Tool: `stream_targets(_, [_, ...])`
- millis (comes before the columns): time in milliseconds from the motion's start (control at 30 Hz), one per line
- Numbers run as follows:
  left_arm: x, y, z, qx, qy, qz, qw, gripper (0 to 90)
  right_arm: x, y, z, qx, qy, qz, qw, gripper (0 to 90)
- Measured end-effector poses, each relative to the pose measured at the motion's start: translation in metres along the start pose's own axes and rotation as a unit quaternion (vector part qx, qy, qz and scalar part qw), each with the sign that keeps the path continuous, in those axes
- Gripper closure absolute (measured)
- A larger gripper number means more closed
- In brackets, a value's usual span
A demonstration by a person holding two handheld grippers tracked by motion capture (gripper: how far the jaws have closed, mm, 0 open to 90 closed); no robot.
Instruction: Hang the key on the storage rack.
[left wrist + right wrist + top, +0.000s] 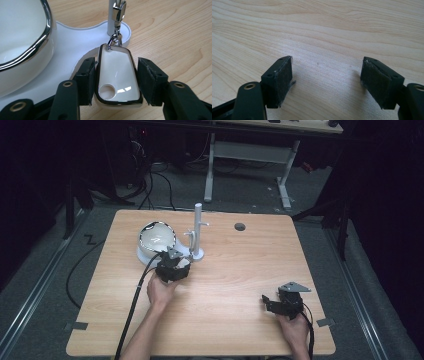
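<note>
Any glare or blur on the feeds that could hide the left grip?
Left gripper view: white glare patches on the glossy tag, its chrome edge and clasp sharp, jaws crisp. High view: room dark beyond the lit table, left gripper small. Right gripper view: soft sheen on wood, pads sharp.

Dim room, one lit wooden table

The table (235,285) has a pale wood-grain top with a round dark hole (240,226) near its far edge and grey tape tabs (76,326) at its near corners. Under it lies grey carpet (250,190), with black cables (150,185) trailing at the far left. Behind stands a white-legged desk (250,152). Metal rails (30,295) run along the floor on both sides. The edges of the room are dark.
</note>
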State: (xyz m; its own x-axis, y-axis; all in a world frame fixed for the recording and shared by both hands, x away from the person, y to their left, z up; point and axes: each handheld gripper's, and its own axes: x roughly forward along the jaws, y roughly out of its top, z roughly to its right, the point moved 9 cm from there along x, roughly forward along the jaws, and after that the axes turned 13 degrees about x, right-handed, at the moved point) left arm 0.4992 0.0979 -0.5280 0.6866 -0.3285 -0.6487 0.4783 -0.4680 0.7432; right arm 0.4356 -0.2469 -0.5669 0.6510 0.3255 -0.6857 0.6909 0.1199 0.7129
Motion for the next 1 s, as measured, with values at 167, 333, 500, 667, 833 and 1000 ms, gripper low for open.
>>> stream_targets(167, [0.004,-0.002,-0.001,-0.004,-0.001,-0.005,1.0000,50.0,0.000,0.000,0.000,0.000,0.000,0.000,1.0000,25.6])
stream_targets(333, [0.006,-0.004,-0.002,-0.008,-0.001,-0.010,0.9999,49.9,0.000,0.000,0.000,0.000,0.000,0.000,1.0000,25.6])
stream_targets(500, [0.009,-0.006,-0.001,-0.011,-0.001,-0.016,0.9998,49.3,0.000,0.000,0.000,0.000,0.000,0.000,1.0000,25.6])
stream_targets(667, [0.009,-0.006,-0.002,-0.016,0.000,-0.016,0.9997,45.4,0.000,0.000,0.000,0.000,0.000,0.000,1.0000,25.6])
stream_targets(833, [0.007,-0.005,-0.002,-0.016,-0.001,-0.014,0.9998,39.4,0.000,0.000,0.000,0.000,0.000,0.000,1.0000,25.6])
stream_targets(1000, [-0.002,-0.001,-0.001,-0.012,0.002,0.001,0.9999,36.2,0.000,0.000,0.000,0.000,0.000,0.000,1.0000,25.6])
